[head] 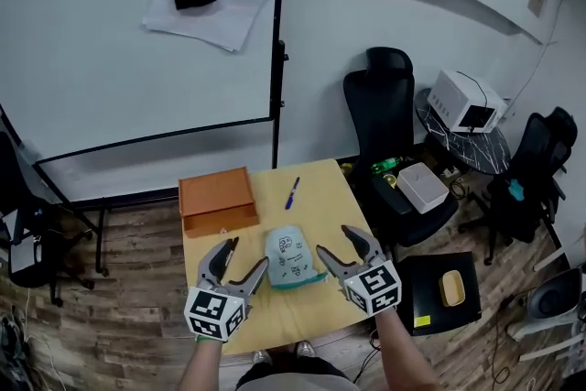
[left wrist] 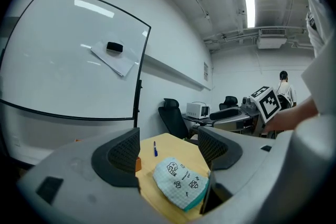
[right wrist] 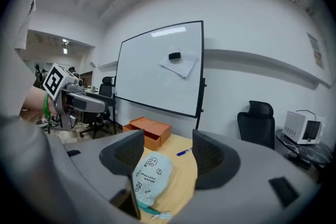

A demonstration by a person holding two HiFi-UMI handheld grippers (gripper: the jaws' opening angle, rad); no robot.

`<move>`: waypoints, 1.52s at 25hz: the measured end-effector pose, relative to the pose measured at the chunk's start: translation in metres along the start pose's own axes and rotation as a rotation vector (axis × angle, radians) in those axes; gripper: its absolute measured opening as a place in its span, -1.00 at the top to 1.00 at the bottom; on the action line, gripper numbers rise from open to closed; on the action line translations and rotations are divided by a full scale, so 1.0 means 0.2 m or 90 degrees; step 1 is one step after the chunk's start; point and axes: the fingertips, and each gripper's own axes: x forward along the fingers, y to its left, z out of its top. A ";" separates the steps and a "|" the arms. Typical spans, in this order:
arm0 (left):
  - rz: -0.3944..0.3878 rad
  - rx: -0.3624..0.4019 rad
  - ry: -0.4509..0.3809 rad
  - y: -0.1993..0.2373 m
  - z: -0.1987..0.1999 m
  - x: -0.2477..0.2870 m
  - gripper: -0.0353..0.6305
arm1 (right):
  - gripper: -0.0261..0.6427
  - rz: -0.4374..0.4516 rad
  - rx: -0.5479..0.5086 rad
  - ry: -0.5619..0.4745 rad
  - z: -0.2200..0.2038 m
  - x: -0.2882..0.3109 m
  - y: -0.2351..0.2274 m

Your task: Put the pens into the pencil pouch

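Right now the left hand-held gripper (head: 243,259) and the right hand-held gripper (head: 336,241) hover over the near part of the yellow worktop (head: 325,201). Each one's own view shows its jaws spread wide apart with nothing clamped between them.

The pencil pouch (head: 293,256) is pale, checked and printed with small drawings. It lies flat on the worktop between the two hand-held grippers, just beside their tips but touching neither. From the left hand-held gripper it sits ahead and toward the right jaw. From the right one it sits ahead and toward the left jaw. Its teal-edged end points back toward the person; the opening seems to be at that end, though whether it is zipped is too small to tell.

A single blue pen (head: 292,192) lies on the bare worktop beyond the pouch, farther from both hand-held grippers and well apart from the pouch.

Ahead of the left hand-held gripper, at the worktop's far corner on that side, stands an orange box (head: 218,200). Behind the worktop is a whiteboard (head: 110,59), and past the right hand-held gripper's outer side is a black office chair (head: 385,119).
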 end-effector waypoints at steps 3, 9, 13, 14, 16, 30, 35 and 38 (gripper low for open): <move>0.019 0.003 0.008 0.01 -0.03 0.03 -0.07 | 0.12 0.030 -0.007 0.019 -0.06 0.05 -0.02; 0.034 -0.002 0.039 0.00 -0.15 0.07 -0.07 | 0.12 0.092 -0.028 0.075 -0.27 0.11 0.00; 0.040 -0.013 0.060 0.00 -0.22 0.09 -0.07 | 0.12 0.169 -0.052 0.141 -0.48 0.13 0.09; 0.041 -0.016 0.066 0.00 -0.24 0.09 -0.07 | 0.12 0.190 -0.059 0.157 -0.53 0.13 0.11; 0.044 -0.023 0.077 -0.01 -0.28 0.09 -0.07 | 0.12 0.227 -0.072 0.190 -0.64 0.13 0.16; 0.046 -0.063 0.142 -0.10 -0.52 0.06 -0.07 | 0.27 0.366 -0.165 0.323 -1.06 0.17 0.29; 0.051 -0.071 0.150 -0.12 -0.55 0.02 -0.07 | 0.37 0.375 -0.198 0.344 -1.11 0.18 0.31; 0.061 -0.072 0.152 -0.10 -0.55 -0.02 -0.07 | 0.52 0.369 -0.220 0.355 -1.13 0.19 0.30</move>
